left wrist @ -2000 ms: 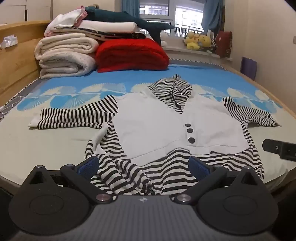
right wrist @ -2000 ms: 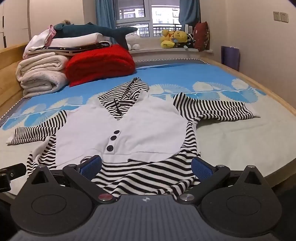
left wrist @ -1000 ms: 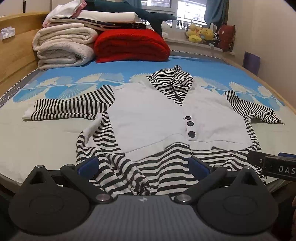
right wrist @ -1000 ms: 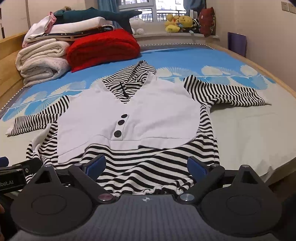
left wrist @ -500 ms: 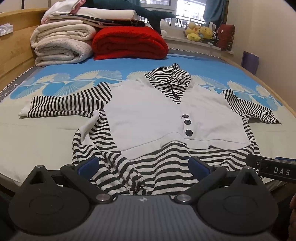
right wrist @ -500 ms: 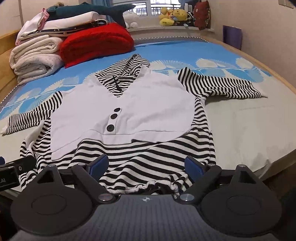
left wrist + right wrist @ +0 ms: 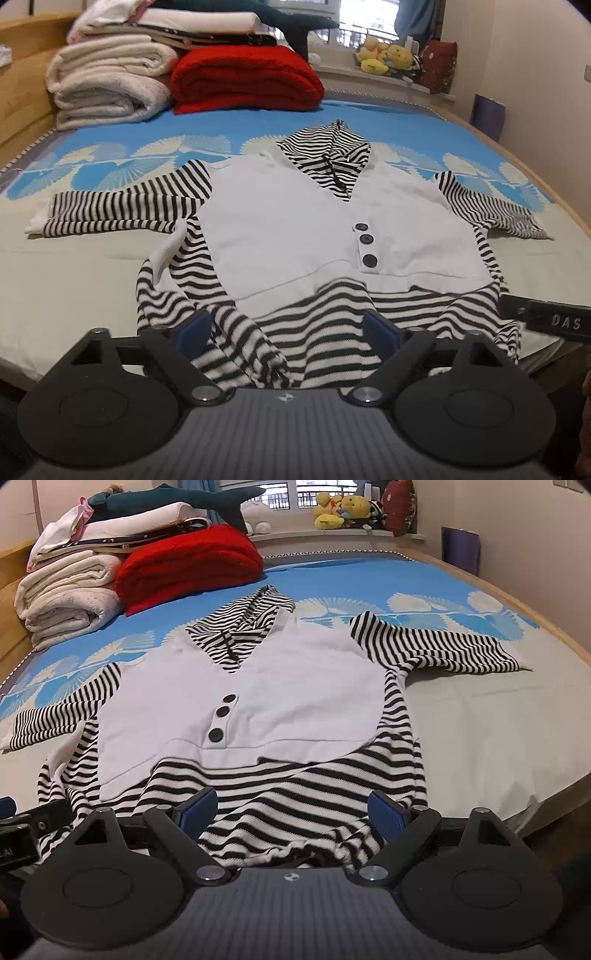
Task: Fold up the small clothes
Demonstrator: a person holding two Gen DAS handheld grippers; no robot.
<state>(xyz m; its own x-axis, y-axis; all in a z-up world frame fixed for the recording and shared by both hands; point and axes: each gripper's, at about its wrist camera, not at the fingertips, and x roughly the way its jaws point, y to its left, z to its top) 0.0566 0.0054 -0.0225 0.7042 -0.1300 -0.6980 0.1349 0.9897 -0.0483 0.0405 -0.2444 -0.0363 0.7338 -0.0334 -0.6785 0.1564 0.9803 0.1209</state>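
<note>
A small black-and-white striped hooded top with a white vest front and three dark buttons [image 7: 314, 229] [image 7: 258, 709] lies face up on the bed, sleeves spread to both sides. Its striped hem is bunched at the near bed edge. My left gripper [image 7: 288, 330] is open, its blue pads either side of the hem's left part. My right gripper [image 7: 293, 808] is open over the hem's right part. The right gripper's tip shows in the left wrist view [image 7: 546, 319]; the left gripper's tip shows in the right wrist view [image 7: 33, 821].
Folded white blankets [image 7: 107, 85] and a red blanket [image 7: 243, 77] are stacked at the bed's far left, with a shark plush on top. Plush toys [image 7: 343, 513] sit on the windowsill. The bed's wooden edge [image 7: 535, 616] runs along the right.
Both grippers have moved forward and lower toward the garment's hem, and closer to each other. The garment has not moved. Both stay open.
</note>
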